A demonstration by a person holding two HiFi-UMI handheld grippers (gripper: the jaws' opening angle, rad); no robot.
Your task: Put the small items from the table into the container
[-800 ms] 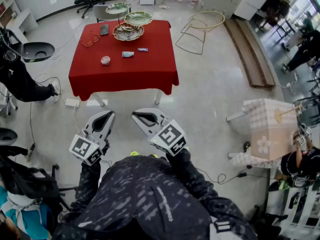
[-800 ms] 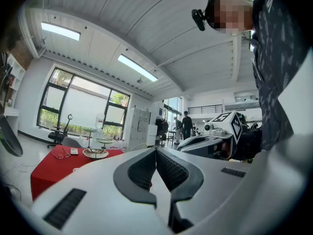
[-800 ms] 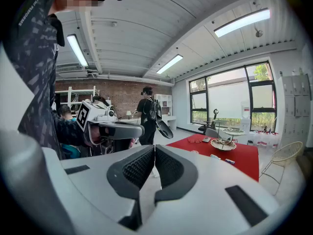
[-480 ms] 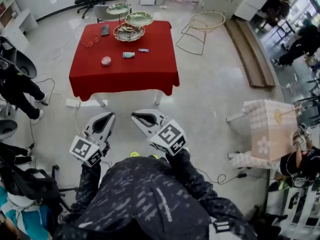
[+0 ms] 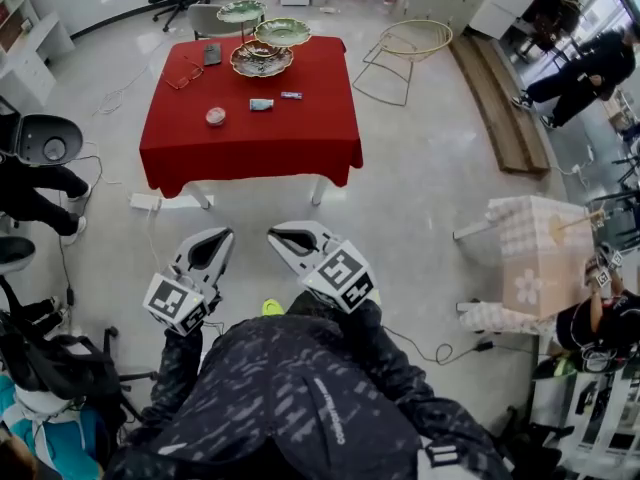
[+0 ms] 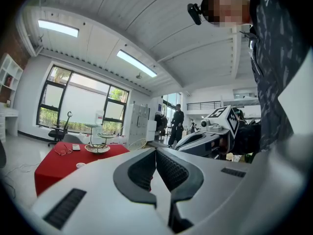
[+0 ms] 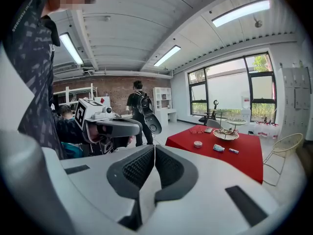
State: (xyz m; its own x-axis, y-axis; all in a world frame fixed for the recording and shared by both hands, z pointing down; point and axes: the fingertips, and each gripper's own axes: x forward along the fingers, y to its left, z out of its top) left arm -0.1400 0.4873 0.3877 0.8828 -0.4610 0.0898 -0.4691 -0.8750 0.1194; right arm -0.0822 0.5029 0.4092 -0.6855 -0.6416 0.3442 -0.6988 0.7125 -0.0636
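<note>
Both the left gripper (image 5: 212, 248) and right gripper (image 5: 287, 236) stay closed and empty (carried clear), well short of the red worktop (image 5: 250, 138).

The left gripper (image 5: 216, 240) and the right gripper (image 5: 279, 235) are held side by side before the person's chest. Both have their jaws pressed together, with nothing between them.

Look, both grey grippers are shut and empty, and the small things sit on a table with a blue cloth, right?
Not quite: the square table's cloth is red, not blue, as the head view shows. The rest is right: the grey left gripper and right gripper are shut and empty, and small things like the teal packet sit on that cloth.
</note>
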